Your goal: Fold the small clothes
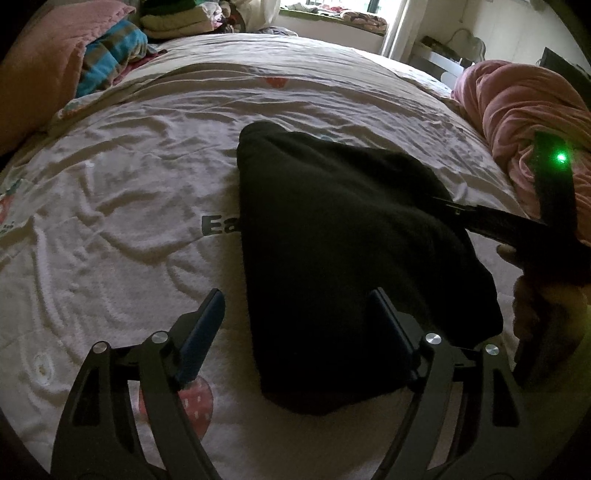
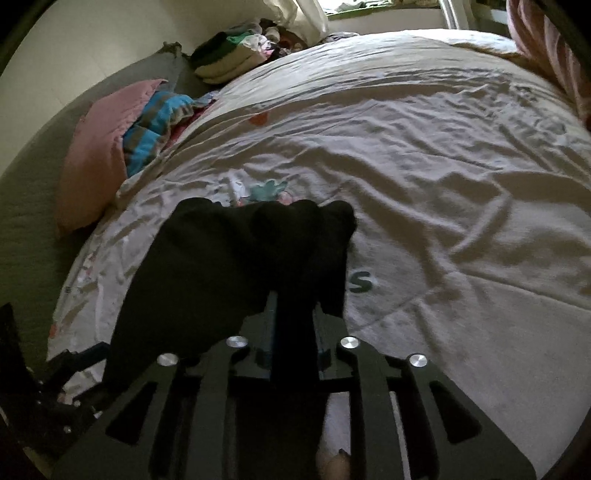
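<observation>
Looking across the bed from my left wrist camera, I see a wide white quilt (image 1: 129, 177) covering nearly the whole surface, creased all over and printed with strawberries and dark lettering that the cloth partly hides. On it lies the black garment (image 1: 332, 240), bunched into a rough wedge, its near end between the fingers of my left gripper (image 1: 295, 325), whose jaws stand spread wide with nothing pinched. My right gripper (image 1: 454, 208) reaches in from the right side, and on my right wrist camera its jaws are pressed together on a fold of the same black garment (image 2: 229, 251), which drapes forward over the fingers and down onto the quilt (image 2: 443, 184). At the head of the bed, to the left, a pink pillow (image 2: 96, 155) leans beside a blue striped blanket (image 2: 155, 129), and past them sits a stack of folded clothes (image 2: 225, 62) near the wall. A crumpled pink blanket (image 1: 517, 122) is heaped along the right edge of the bed. Daylight comes through a window (image 1: 332, 7) at the far end, where pale curtains hang and more fabric lies on the sill
</observation>
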A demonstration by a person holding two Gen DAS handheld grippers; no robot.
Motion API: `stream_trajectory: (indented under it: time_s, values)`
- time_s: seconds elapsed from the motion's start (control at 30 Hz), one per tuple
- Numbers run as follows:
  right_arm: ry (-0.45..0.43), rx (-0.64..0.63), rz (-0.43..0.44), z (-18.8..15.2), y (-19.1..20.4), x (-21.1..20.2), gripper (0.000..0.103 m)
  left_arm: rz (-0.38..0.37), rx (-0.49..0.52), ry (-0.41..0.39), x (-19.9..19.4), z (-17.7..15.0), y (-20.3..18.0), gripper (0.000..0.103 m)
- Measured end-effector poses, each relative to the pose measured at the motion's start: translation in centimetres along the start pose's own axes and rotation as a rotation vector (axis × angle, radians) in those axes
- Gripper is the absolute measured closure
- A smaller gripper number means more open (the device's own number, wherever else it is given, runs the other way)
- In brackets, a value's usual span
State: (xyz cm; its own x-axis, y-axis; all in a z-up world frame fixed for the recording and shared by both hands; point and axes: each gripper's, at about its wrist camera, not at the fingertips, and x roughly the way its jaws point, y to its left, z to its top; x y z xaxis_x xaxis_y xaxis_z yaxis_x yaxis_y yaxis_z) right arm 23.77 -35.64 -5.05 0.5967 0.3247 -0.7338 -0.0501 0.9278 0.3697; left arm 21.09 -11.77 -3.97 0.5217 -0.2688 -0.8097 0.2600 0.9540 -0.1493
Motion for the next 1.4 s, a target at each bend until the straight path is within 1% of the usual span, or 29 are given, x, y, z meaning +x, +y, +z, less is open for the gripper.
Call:
stream_trajectory:
  time_s: [0.1,0.17,0.23,0.27,0.37,0.53,0.6,0.7,0.73,0.83,0.9,0.93,0.97,1.0,1.03,1.07,1.1,1.17,1.2,1.3,1.4]
  values:
    - [-0.028,0.004,-0.025,-0.5,0.1,-1.8,0.081,0.001,0.0,-0.002,-0.1,-0.1,0.0,0.031]
    - [-0.045,0.019,-0.025,-0.8,0.1,-3.0,0.072,0.001,0.0,-0.002,-0.1,-0.1,0.1,0.031]
    - [-0.077,0.017,-0.002,-1.5,0.6,-4.7,0.061,0.003,0.002,-0.005,-0.1,-0.2,0.1,0.031]
    - [-0.083,0.012,0.007,-1.7,0.8,-5.3,0.058,0.002,0.002,-0.005,-0.2,-0.2,0.2,0.031]
    - [-0.091,-0.014,0.033,-2.9,1.7,-6.8,0.057,0.001,0.0,-0.008,-0.4,-0.3,0.3,0.031]
    - [-0.039,-0.042,0.081,-5.2,2.7,-7.2,0.057,0.001,-0.004,-0.01,-0.8,-0.6,0.4,0.031]
    - [-0.015,-0.055,0.061,-6.0,2.9,-6.8,0.057,-0.001,-0.008,-0.011,-0.9,-0.8,0.5,0.031]
    - [0.019,-0.057,-0.029,-7.0,2.5,-6.1,0.057,-0.002,-0.008,-0.013,-1.3,-1.1,0.5,0.03]
    - [0.025,-0.045,-0.041,-7.2,2.2,-6.0,0.057,0.0,-0.005,-0.013,-1.5,-1.3,0.5,0.03]
    - [0.008,-0.036,-0.07,-7.9,1.7,-6.8,0.057,0.006,0.001,-0.018,-2.1,-1.7,0.4,0.03]
    - [-0.024,-0.053,-0.093,-8.3,2.0,-7.8,0.056,0.005,-0.001,-0.024,-2.6,-2.1,0.5,0.026]
    - [-0.04,-0.06,-0.102,-8.5,2.2,-8.4,0.049,0.004,-0.001,-0.03,-2.9,-2.3,0.5,0.021]
    - [-0.055,-0.064,-0.104,-8.7,2.2,-8.9,0.044,0.004,0.001,-0.039,-3.4,-2.7,0.4,0.019]
    - [-0.088,-0.075,-0.105,-9.1,2.6,-9.9,0.033,0.005,0.004,-0.044,-3.7,-2.8,0.3,0.018]
    - [-0.11,-0.083,-0.113,-9.3,2.9,-10.6,0.026,0.006,0.007,-0.054,-4.2,-3.2,0.3,0.015]
    - [-0.137,-0.095,-0.127,-9.7,3.3,-11.3,0.022,0.008,0.008,-0.058,-4.6,-3.4,0.2,0.01]
    - [-0.152,-0.105,-0.134,-9.9,3.6,-11.8,0.016,0.008,0.011,-0.066,-4.9,-3.7,0.3,0.01]
    - [-0.184,-0.13,-0.145,-10.8,4.4,-12.8,0.012,0.012,0.017,-0.08,-5.9,-4.4,0.3,0.01]
    - [-0.197,-0.15,-0.156,-11.5,5.0,-13.3,0.008,0.015,0.019,-0.085,-6.2,-4.8,0.3,0.01]
    - [-0.226,-0.179,-0.18,-12.9,6.1,-14.0,0.006,0.027,0.021,-0.1,-7.3,-5.9,0.5,0.01]
    - [-0.236,-0.197,-0.178,-14.4,7.2,-14.3,0.005,0.033,0.021,-0.114,-8.2,-7.1,0.6,0.01]
